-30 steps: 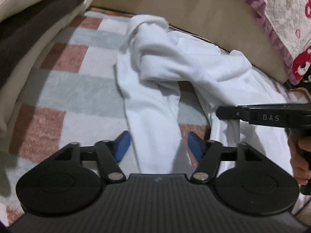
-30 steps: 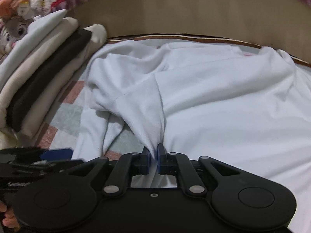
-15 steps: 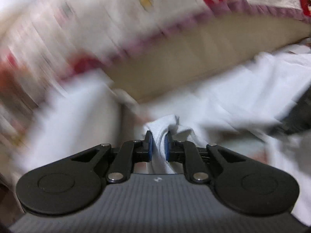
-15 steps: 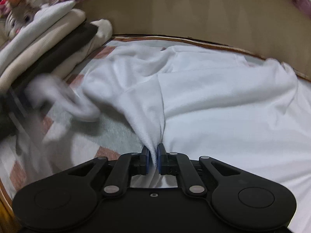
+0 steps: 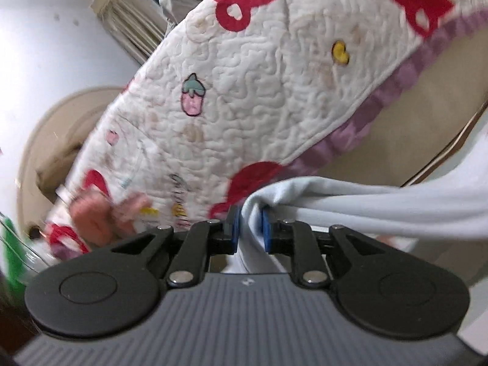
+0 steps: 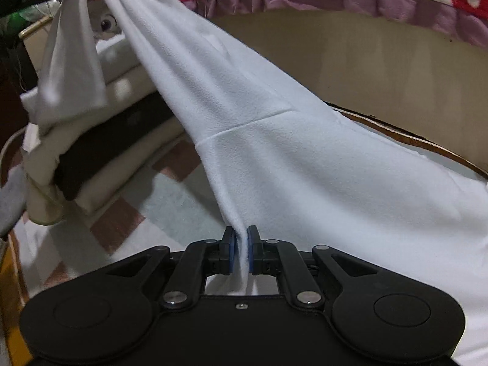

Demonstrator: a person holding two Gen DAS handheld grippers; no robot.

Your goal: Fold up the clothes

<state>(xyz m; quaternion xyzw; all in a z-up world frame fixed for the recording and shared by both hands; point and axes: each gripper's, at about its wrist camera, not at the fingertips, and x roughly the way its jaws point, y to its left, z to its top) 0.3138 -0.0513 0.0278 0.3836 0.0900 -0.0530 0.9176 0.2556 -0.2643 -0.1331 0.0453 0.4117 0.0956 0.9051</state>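
So both grippers are pinched on the white garment (image 6: 274, 158). The left gripper (image 5: 249, 227), which just clamped down on a bunched end, holds it up high at the far left. The right gripper (image 6: 241, 250) grips a fold near the checked blanket (image 6: 170, 210). Cloth's stretched between them, the rest draped right. I'd keep it taut and lift evenly, staying clear of the folded stack (image 6: 100, 149).

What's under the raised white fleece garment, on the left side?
Under the white fleece garment shows the checked pink-and-grey blanket and a stack of folded cream and dark clothes. Farther right, the draped fabric hides the surface.
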